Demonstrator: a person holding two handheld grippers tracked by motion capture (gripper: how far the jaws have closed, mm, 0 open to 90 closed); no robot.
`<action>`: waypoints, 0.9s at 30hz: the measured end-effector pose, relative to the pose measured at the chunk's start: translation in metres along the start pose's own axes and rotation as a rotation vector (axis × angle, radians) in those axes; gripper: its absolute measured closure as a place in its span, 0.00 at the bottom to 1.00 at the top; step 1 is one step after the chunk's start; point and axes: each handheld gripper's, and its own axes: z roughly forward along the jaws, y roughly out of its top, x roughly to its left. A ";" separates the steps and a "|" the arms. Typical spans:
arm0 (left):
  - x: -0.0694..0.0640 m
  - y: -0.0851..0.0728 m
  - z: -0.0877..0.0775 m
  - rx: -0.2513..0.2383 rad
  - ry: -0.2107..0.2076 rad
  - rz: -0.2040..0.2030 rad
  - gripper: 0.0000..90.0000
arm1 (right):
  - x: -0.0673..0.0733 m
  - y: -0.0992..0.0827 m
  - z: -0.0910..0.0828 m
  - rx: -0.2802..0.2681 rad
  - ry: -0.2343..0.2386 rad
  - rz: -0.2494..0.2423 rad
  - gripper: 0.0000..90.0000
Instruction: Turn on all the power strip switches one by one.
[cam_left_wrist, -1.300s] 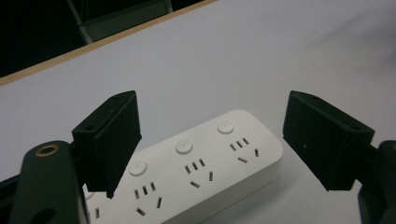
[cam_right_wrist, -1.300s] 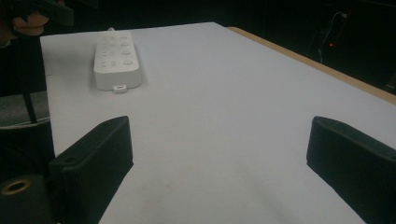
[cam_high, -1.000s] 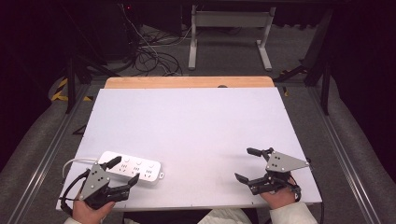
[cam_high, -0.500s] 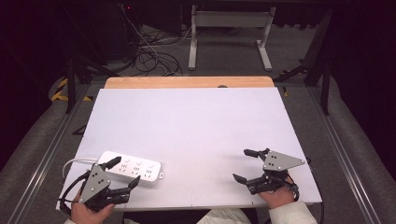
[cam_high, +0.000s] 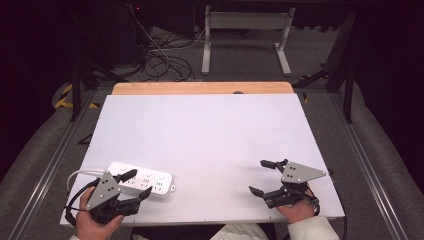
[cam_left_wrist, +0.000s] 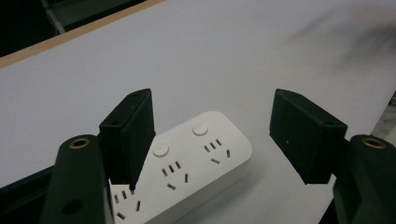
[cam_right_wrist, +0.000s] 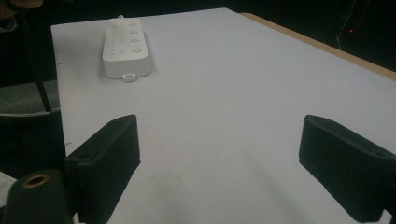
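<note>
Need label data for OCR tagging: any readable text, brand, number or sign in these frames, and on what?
None readable.
power strip: white face with socket slots and round buttons, no print or brand visible.
table: plain white top, no markings.
left gripper and right gripper: grey plates and black jaws, no lettering.
Yellow-black hazard stripes on the floor at left: a sign pattern, no words.

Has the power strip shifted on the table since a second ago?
No. The power strip lies at the same spot by the table's near left corner, at the same angle to the front edge, between the left gripper's closing jaws.
</note>
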 end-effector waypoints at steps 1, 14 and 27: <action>0.001 0.001 0.000 0.003 0.004 0.003 0.35 | 0.000 0.000 0.000 0.000 0.000 0.000 0.14; 0.012 0.011 0.002 0.073 0.058 0.028 0.49 | 0.000 0.000 0.001 -0.003 0.003 -0.006 0.14; 0.030 0.022 0.002 0.093 0.083 0.004 0.49 | 0.000 0.000 0.001 -0.004 0.000 -0.007 0.14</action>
